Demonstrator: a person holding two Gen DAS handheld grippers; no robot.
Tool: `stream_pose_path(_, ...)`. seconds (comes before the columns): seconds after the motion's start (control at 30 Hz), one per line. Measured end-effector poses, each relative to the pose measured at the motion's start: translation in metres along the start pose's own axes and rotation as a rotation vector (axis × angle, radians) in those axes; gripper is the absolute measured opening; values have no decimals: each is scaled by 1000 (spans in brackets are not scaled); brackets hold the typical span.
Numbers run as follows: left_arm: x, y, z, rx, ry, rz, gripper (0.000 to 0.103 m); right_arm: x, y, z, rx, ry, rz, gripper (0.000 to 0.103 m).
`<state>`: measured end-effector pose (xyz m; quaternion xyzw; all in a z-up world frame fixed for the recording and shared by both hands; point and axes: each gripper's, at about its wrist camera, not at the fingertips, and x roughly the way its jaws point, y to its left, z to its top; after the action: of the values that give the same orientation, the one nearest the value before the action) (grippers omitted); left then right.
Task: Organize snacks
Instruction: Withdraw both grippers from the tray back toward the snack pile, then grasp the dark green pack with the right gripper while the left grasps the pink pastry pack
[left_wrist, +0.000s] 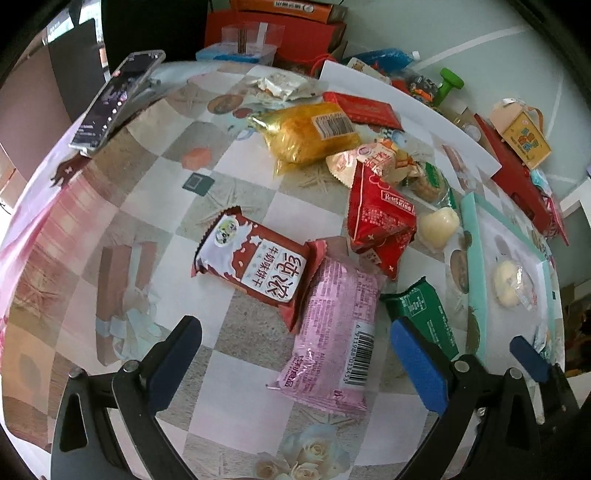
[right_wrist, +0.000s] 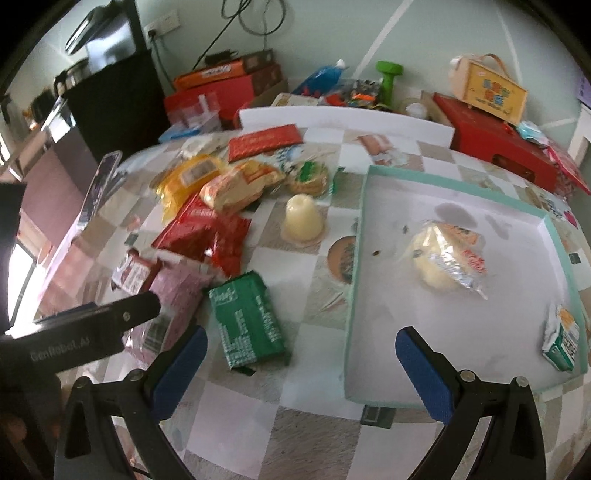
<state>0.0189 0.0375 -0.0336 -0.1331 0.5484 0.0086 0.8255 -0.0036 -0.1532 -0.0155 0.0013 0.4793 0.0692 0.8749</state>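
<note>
Snack packets lie scattered on a checkered tablecloth. My left gripper (left_wrist: 295, 354) is open over a pink wafer packet (left_wrist: 332, 332), with a brown milk-biscuit packet (left_wrist: 255, 266) just beyond it. A green packet (right_wrist: 247, 321) lies ahead of my right gripper (right_wrist: 301, 365), which is open and holds nothing. A teal-rimmed tray (right_wrist: 356, 258) at the right holds a wrapped bun (right_wrist: 443, 262) and a small green-white packet (right_wrist: 561, 338). Red packets (right_wrist: 203, 232), a yellow bag (left_wrist: 314, 133) and a pale jelly cup (right_wrist: 303, 218) sit mid-table.
A phone (left_wrist: 114, 99) on a stand rises at the table's left edge. Red boxes (right_wrist: 498, 140), a small yellow carry box (right_wrist: 487, 88) and a green dumbbell (right_wrist: 388, 79) crowd the back. The left gripper's body (right_wrist: 74, 339) shows at the left of the right wrist view.
</note>
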Motion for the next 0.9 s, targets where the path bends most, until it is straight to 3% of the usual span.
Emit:
stream_pose_path(0.2, 11, -2, 2, 9, 41, -7, 102, 5, 19, -3, -82, 7, -9, 102)
stream_pose_path(0.5, 28, -15, 5, 37, 82, -27, 102, 21, 30, -4, -109, 48, 28, 75)
stream_pose_path(0.9, 46, -22, 11, 40, 94, -6, 98, 48, 35, -8, -114, 121, 36, 74)
